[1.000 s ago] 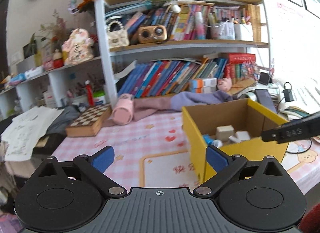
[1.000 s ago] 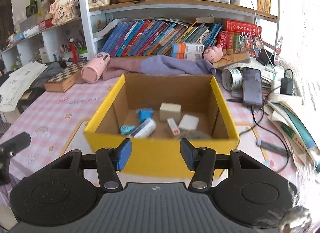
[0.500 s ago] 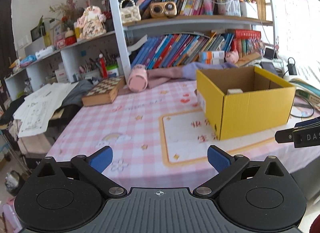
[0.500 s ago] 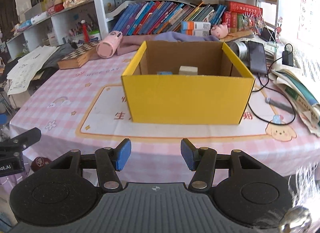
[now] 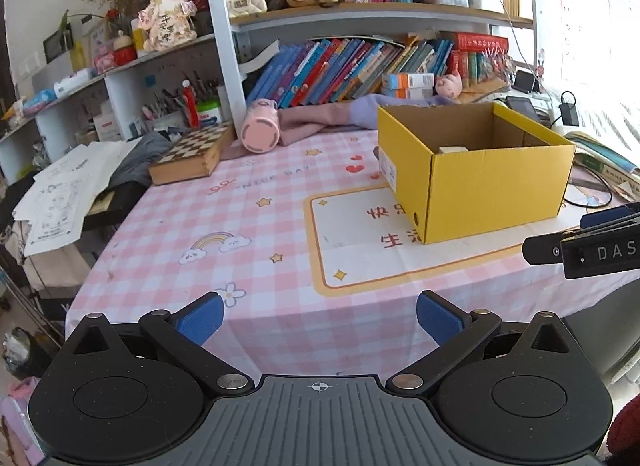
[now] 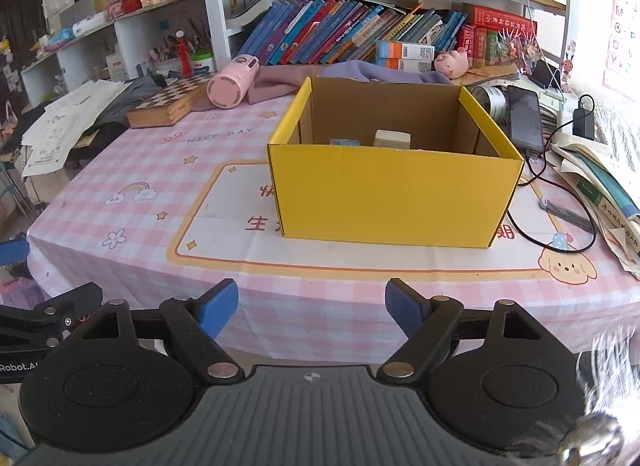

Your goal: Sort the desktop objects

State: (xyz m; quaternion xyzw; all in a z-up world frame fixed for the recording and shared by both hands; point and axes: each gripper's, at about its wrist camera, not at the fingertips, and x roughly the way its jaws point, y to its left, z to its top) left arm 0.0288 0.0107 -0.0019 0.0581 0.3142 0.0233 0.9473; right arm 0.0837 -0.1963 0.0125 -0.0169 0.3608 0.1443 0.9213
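Yellow box wall hides most contents.

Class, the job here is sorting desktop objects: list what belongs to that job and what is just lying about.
Job:
yellow box
beige block inside it
blue item inside it

Lying about:
chessboard box
pink bottle
phone
purple cloth

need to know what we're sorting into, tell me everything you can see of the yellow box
The yellow box is open-topped cardboard, yellow outside and plain brown inside, its flaps folded down against the inner walls. It stands upright on the pink checked tablecloth, partly over the printed cream panel. A white label sits on its left side. Over the rim show a beige block and something blue.
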